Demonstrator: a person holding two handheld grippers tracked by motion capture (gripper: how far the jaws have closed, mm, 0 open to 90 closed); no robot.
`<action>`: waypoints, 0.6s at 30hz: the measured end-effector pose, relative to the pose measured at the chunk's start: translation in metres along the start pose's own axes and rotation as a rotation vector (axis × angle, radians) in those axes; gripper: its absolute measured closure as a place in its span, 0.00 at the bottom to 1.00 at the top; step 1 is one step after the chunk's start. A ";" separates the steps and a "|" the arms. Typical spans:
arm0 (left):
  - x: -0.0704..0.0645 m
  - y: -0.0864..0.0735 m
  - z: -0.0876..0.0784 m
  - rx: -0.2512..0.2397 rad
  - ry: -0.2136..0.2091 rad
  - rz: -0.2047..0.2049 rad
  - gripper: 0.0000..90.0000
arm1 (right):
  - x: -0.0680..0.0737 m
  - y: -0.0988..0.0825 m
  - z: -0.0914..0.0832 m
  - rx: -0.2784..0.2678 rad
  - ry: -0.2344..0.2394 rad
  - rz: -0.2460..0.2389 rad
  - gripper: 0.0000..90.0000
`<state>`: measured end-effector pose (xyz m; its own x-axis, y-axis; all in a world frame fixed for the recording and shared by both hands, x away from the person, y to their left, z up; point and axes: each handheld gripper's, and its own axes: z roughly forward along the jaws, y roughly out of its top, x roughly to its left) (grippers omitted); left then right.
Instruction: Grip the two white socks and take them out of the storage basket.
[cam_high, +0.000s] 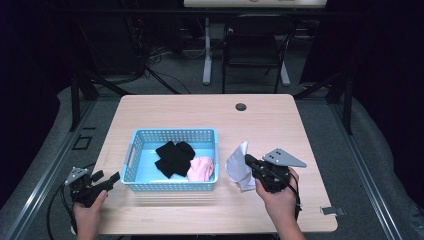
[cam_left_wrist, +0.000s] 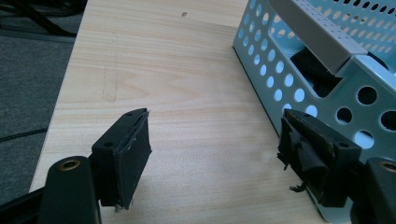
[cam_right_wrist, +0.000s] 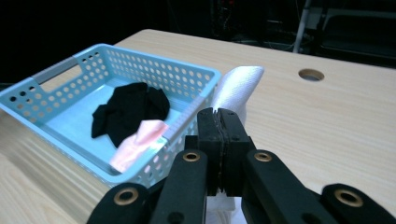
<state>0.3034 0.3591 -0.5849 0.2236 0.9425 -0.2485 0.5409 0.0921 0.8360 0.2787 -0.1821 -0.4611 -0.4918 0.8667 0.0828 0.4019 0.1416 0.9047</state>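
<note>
The right gripper (cam_high: 248, 161) sits over the desk (cam_high: 270, 120) just to the right of the blue basket (cam_high: 172, 134), and its fingers are clamped together on a white cloth (cam_high: 238, 166). In the right gripper view the fingers (cam_right_wrist: 208, 126) meet with hardly a gap, and the white cloth (cam_right_wrist: 237, 88) stands up beyond them, leaning close against the basket's (cam_right_wrist: 56, 70) near corner, with more of it showing under the gripper body. From the high view the cloth hangs and bunches between the gripper and the basket's right wall, its lower part on or just above the desk; which one cannot be told. Inside the basket lie a black garment (cam_high: 174, 156) and a pink garment (cam_high: 201, 169), the pink one touching the black one's right side. The left gripper (cam_high: 116, 177) is held low at the desk's left edge, near the basket's front left corner. Its fingers (cam_left_wrist: 125, 151) stand wide apart with bare desk between them, the right-hand one just beside the basket's perforated wall (cam_left_wrist: 299, 88).
</note>
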 end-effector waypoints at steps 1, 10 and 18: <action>0.000 0.000 0.000 0.000 0.000 0.000 0.28 | -0.002 -0.003 0.001 0.003 -0.006 0.005 0.99; 0.000 0.000 0.000 -0.005 0.002 -0.002 0.28 | -0.029 -0.033 0.011 0.061 -0.071 0.073 0.99; 0.000 0.000 0.000 0.000 0.000 0.001 0.28 | -0.049 -0.047 0.010 0.080 -0.128 0.124 0.99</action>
<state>0.3034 0.3592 -0.5847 0.2240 0.9426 -0.2475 0.5405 0.0912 0.8364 0.2914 -0.2267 -0.5121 -0.3345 0.9329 0.1334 0.5161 0.0629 0.8542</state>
